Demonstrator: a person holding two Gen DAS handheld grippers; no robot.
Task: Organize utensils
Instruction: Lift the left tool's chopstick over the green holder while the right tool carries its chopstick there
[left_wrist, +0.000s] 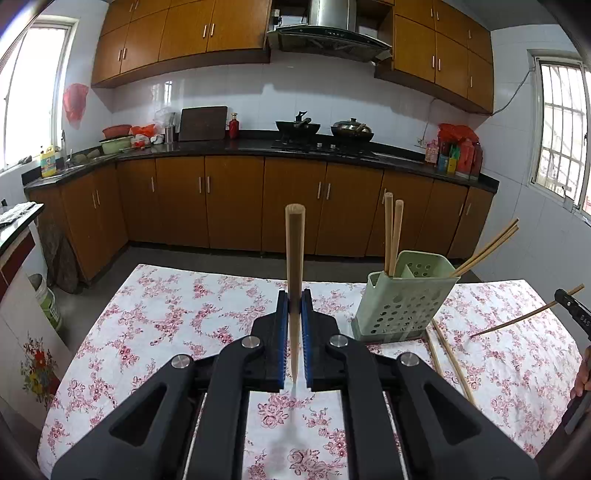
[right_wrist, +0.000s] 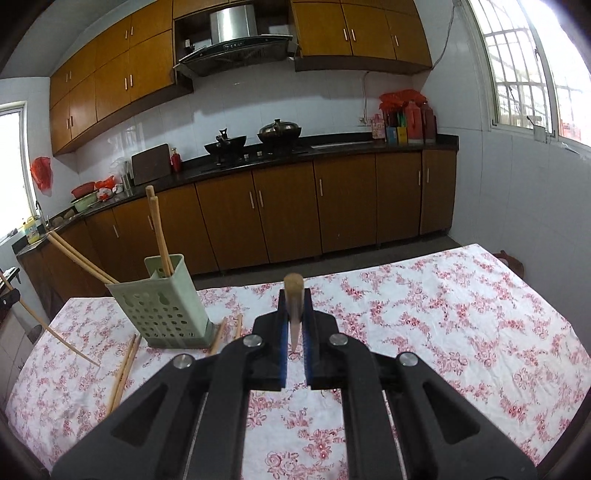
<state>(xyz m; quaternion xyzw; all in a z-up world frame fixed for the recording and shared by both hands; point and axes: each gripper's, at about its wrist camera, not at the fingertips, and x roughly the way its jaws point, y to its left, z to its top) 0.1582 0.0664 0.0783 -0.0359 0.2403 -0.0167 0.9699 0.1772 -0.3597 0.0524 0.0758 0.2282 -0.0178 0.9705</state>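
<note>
My left gripper has its fingers clamped on one wooden chopstick, which stands upright above the floral-clothed table. My right gripper likewise pinches a second chopstick. A green perforated holder stands on the table with four chopsticks inside. Loose chopsticks lie beside it.

Across the middle of the frame we see two woks on the black counter, a range hood above, and a floral tablecloth below.
</note>
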